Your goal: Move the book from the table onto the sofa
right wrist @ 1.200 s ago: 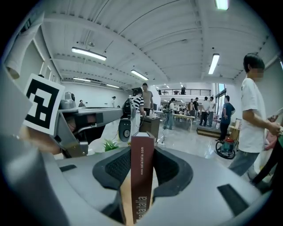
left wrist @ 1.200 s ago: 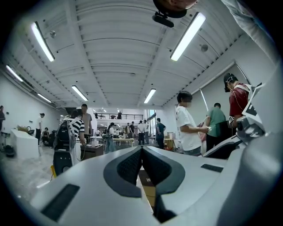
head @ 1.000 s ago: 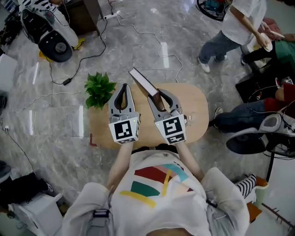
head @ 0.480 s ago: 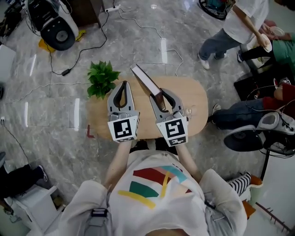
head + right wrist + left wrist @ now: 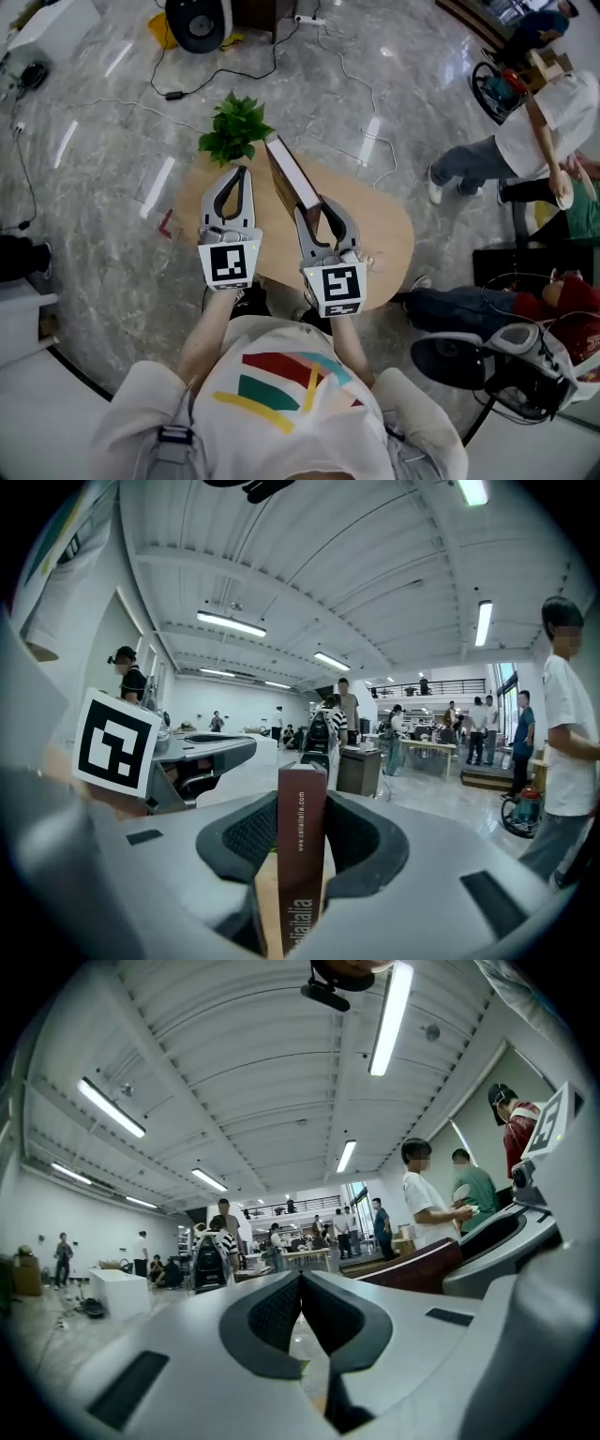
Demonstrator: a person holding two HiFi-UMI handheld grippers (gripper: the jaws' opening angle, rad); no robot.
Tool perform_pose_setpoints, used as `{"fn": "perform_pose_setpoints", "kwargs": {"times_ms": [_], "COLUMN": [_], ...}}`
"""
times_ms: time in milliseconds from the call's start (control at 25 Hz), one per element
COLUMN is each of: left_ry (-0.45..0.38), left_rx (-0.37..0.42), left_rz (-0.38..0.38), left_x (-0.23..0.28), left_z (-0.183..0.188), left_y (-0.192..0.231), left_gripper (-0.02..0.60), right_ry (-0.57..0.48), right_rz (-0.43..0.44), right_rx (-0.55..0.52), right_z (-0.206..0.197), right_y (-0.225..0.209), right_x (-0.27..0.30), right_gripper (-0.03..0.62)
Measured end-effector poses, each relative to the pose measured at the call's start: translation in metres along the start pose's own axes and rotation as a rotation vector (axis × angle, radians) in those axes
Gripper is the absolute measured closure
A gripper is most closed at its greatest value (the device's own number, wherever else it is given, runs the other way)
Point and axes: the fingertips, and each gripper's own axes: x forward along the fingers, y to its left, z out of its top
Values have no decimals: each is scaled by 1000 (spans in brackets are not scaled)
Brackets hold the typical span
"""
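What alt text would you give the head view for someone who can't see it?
From above, a person's right claw grips a dark book on edge over an oval wooden table; the left claw, shut and empty, is beside it. A green plant sits at the table's far edge.

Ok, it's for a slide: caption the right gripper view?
Right gripper shut on a maroon book, spine toward the camera.

Over the surface [image 5: 380,234] the 2 tools sit side by side, the left tool [image 5: 237,173] left of the right tool [image 5: 319,214], the book [image 5: 286,173] on edge between the right tool's jaws, pointing toward the plant [image 5: 234,131] at the surface's far-left edge.
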Motion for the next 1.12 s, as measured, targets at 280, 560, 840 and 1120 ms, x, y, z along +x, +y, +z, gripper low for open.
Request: {"fn": "perform_pose_setpoints", "kwargs": {"times_ms": [280,560,840,1120], "left_ry": [-58,39,113,219], "left_rx": [14,81,144,158], "left_rz": [316,715,1118,1558], "left_x": [-122,-303,-506,-757], "left_z": [14,18,26,37], "left_y": [-20,-41,-32,-77], "left_gripper": [574,574,574,574], "right_ry": [-100,-124,-139,-158], "right_rz": [294,719,1096,1513], "right_rx": [-34,-107,-147,-213], "right_z": [-9,-23,-36,-36], "right_y": [50,155,300,473], "right_x": [-61,-147,-234,-378], "right_gripper": [439,439,439,439]}}
